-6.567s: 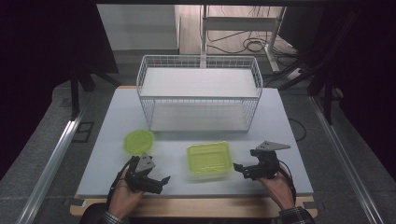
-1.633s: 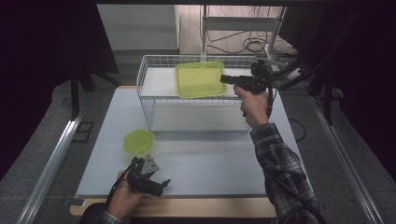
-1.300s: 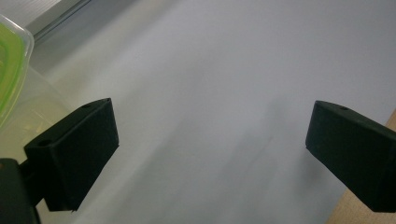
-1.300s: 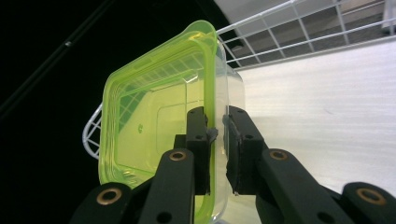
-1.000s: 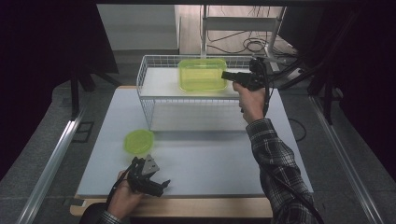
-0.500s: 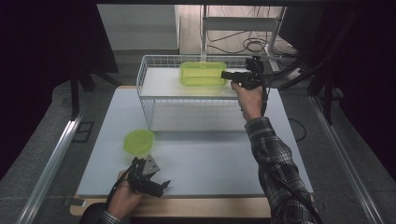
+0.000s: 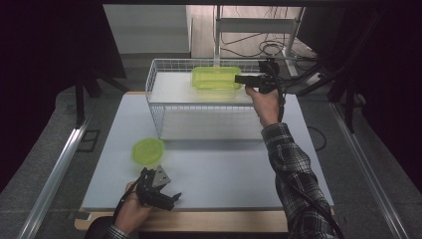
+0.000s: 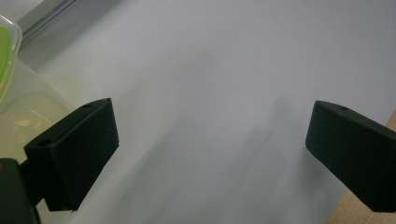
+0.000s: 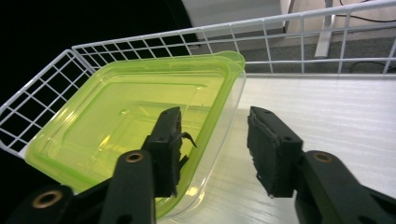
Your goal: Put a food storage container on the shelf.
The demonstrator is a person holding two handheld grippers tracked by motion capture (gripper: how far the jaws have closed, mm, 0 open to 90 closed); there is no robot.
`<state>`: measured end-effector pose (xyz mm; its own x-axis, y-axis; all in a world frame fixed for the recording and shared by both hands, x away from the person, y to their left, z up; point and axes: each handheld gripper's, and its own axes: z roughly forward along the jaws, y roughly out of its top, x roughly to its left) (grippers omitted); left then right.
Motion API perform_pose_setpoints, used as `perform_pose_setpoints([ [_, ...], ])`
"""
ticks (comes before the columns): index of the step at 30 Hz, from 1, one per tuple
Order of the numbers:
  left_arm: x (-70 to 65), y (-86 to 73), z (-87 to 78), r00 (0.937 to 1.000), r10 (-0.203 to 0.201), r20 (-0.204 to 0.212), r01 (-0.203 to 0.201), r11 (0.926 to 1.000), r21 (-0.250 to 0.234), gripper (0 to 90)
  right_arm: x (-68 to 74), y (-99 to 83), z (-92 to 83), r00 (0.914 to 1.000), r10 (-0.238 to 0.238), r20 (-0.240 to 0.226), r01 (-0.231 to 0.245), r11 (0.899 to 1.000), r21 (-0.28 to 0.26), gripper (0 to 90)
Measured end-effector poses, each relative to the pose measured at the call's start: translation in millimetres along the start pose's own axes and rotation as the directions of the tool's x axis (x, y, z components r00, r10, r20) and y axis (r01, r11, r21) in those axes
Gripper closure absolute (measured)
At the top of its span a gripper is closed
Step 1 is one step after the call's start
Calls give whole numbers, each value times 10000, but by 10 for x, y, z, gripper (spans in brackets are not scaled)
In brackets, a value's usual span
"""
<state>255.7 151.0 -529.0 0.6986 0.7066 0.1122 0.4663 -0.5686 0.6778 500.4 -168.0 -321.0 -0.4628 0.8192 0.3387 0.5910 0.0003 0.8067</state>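
Observation:
A rectangular clear container with a lime-green lid (image 7: 216,78) (image 9: 135,121) sits on the floor of the white wire basket (image 7: 199,107), near its back. My right gripper (image 7: 241,79) (image 9: 215,126) reaches in from the right. Its jaws have just been opening. The container's near edge is still between them: one jaw lies over the lid and the other stands off the side wall with a gap. My left gripper (image 7: 171,199) (image 8: 210,140) rests open near the table's front edge, with nothing between its jaws. A round green-lidded container (image 7: 148,150) (image 8: 9,93) stands just beyond it.
The basket's wire rim (image 9: 280,28) rises around the container on the far and left sides. The white table top (image 7: 224,164) stretches between the basket and the front edge. Dark floor and cables lie beyond the table.
The right hand lifted the rectangular container from the front of the table into the basket and set it down. Its jaws have spread apart. The left hand stayed put.

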Motion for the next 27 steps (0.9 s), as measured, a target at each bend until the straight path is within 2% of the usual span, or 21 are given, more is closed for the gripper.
perform_pose_setpoints([
  [3,4,0,-3,9998,-169,64,169,9999,-31,26,-7,5,-31,9996,111,-272,-114,9998,-137,507],
  [9,19,2,-16,9985,-509,177,511,9986,-110,28,19,8,-80,9983,-104,-573,103,9999,-12,445],
  [13,22,4,-19,9982,-561,200,563,9983,-130,29,33,-13,-110,9968,-261,-753,275,9995,171,408],
  [20,14,4,-7,9991,-402,114,402,9992,-9,30,51,-45,-208,9944,-622,-850,642,9977,209,349],
  [27,22,4,-12,9979,-625,178,626,9980,-45,28,115,-98,-302,9886,-1123,-999,1156,9929,276,280],
])
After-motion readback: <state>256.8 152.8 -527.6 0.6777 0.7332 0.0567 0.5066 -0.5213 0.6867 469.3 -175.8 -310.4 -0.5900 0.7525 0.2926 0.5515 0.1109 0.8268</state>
